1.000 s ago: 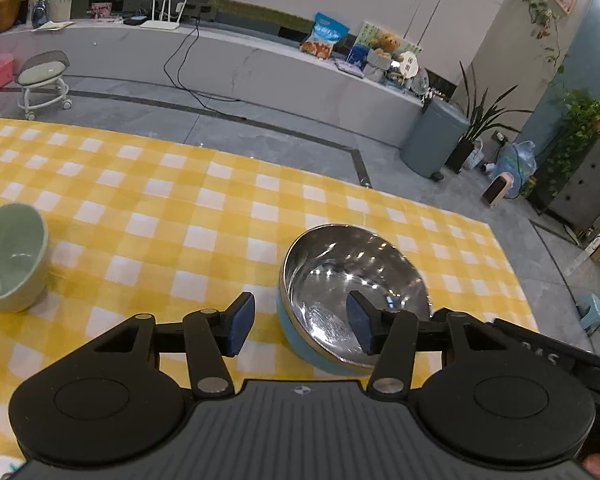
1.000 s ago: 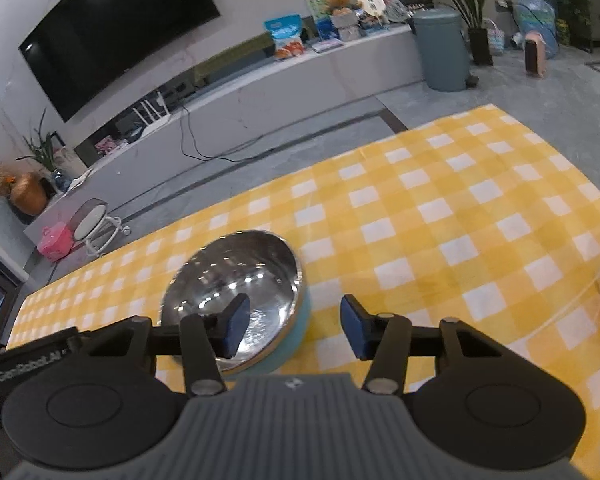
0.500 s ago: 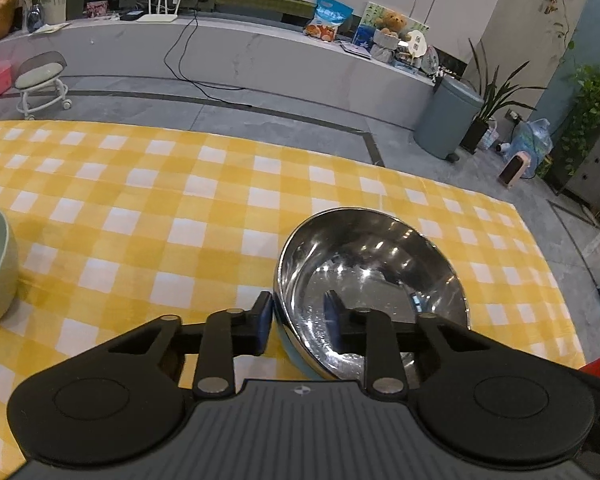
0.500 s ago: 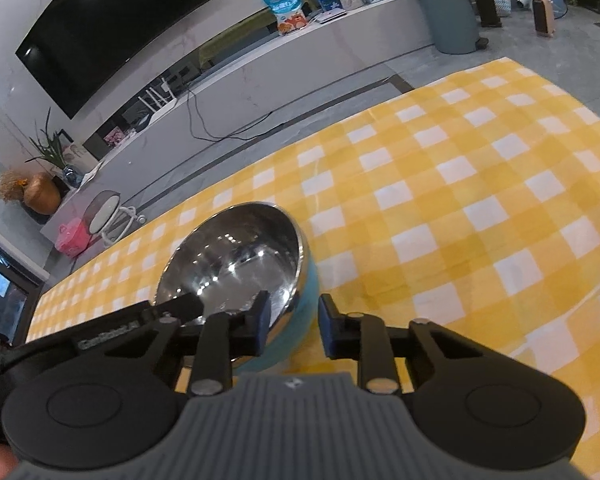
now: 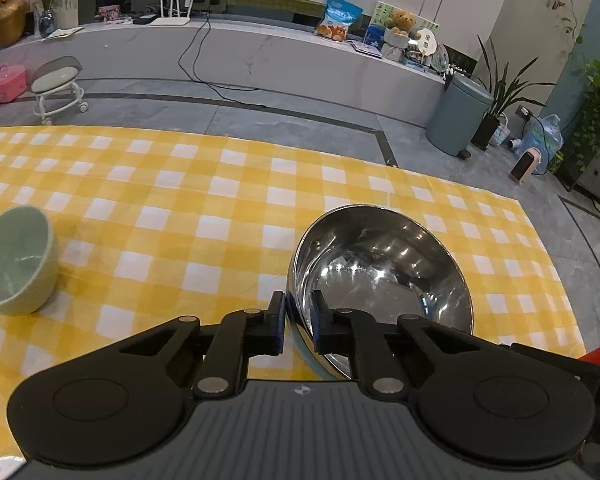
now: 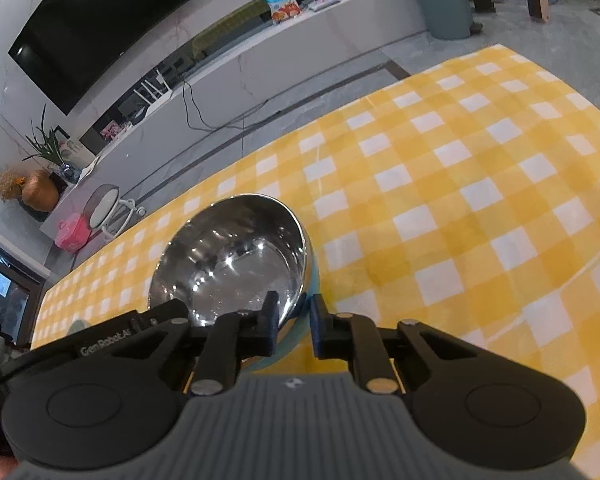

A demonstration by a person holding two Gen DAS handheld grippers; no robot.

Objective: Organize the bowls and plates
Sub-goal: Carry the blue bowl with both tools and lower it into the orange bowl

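- Steel bowl (image 5: 380, 276) on the yellow checked desk (image 5: 204, 208), near the right edge, gripped from both sides.
- Left gripper (image 5: 298, 322) just closing, clenched on the bowl's left rim: one pad inside, one outside.
- Right gripper (image 6: 293, 322) just closing likewise, clenched on the right rim.
- Step in hand: securing a two-sided hold.
- Next, likely: level lift, both sides together, then across to the green bowl (image 5: 14, 260) at far left.
- Count: two bowls; no plates in view.
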